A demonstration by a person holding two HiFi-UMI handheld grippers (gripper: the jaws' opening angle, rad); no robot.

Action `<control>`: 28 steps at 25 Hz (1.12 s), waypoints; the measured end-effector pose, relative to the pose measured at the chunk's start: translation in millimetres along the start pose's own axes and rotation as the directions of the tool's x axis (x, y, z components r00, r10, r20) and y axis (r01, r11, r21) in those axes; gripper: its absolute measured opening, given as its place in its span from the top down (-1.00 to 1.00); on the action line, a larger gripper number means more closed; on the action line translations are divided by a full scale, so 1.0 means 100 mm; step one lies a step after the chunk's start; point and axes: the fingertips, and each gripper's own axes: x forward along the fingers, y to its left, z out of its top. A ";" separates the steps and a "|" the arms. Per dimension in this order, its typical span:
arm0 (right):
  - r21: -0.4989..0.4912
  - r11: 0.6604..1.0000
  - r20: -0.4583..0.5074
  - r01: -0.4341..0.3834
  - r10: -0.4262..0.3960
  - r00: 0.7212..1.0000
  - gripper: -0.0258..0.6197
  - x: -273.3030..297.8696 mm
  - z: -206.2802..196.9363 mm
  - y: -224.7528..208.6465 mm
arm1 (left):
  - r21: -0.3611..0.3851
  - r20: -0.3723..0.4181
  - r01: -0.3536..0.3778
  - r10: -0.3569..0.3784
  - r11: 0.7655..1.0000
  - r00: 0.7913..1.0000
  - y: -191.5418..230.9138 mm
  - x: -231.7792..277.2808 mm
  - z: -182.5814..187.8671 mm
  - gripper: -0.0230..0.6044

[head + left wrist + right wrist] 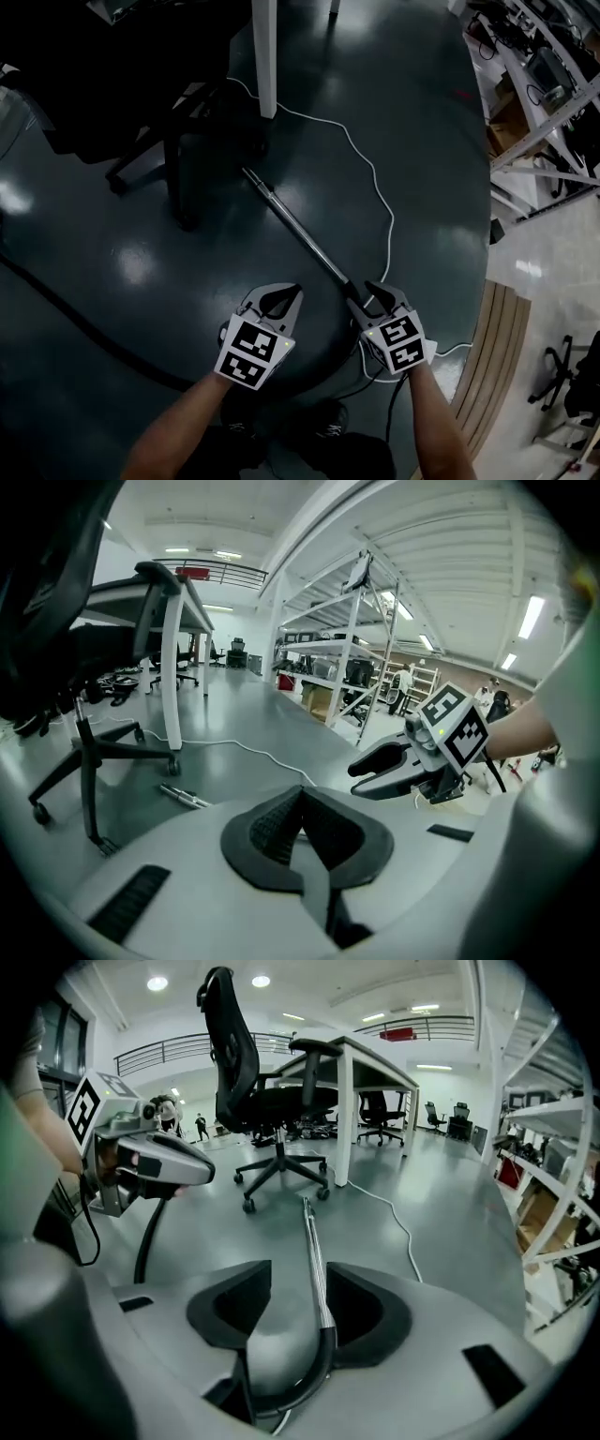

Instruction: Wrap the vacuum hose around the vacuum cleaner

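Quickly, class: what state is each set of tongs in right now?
Left tongs: shut, holding nothing.
Right tongs: open, vacuum wand between them, ungripped.

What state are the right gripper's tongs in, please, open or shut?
Open. The tongs of the right gripper stand apart around the metal wand, with a clear gap beside it.

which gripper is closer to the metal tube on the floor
Right. The right gripper has open jaws either side of the metal tube near its end; the left gripper, shut, is to its left.
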 end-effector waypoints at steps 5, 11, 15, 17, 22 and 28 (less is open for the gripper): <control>-0.027 1.000 -0.056 -0.001 0.000 0.998 0.27 0.79 -0.61 -0.23 | -0.028 -0.011 -0.003 0.003 1.000 1.000 0.25 0.54 -0.60 0.90; -0.060 0.998 -0.152 0.010 -0.019 0.988 0.27 1.49 -1.40 -0.50 | -0.024 -0.063 0.026 -0.028 0.999 0.998 0.38 1.00 -1.23 0.90; -0.024 0.999 -0.184 0.022 -0.026 0.983 0.27 1.82 -1.74 -0.65 | -0.003 -0.072 0.008 -0.008 1.000 0.997 0.51 1.25 -1.55 0.90; 0.002 1.000 -0.205 0.014 -0.013 0.979 0.27 1.93 -1.89 -0.66 | 0.015 -0.095 0.016 -0.014 1.000 0.995 0.51 1.34 -1.70 0.90; 0.003 1.000 -0.265 0.030 -0.028 0.964 0.27 2.08 -2.16 -0.69 | 0.006 -0.113 0.027 -0.027 1.000 0.993 0.47 1.45 -1.92 0.90; 0.017 0.999 -0.261 0.037 -0.031 0.965 0.27 2.11 -2.19 -0.69 | -0.011 -0.133 0.035 -0.037 0.999 0.990 0.42 1.51 -2.04 0.90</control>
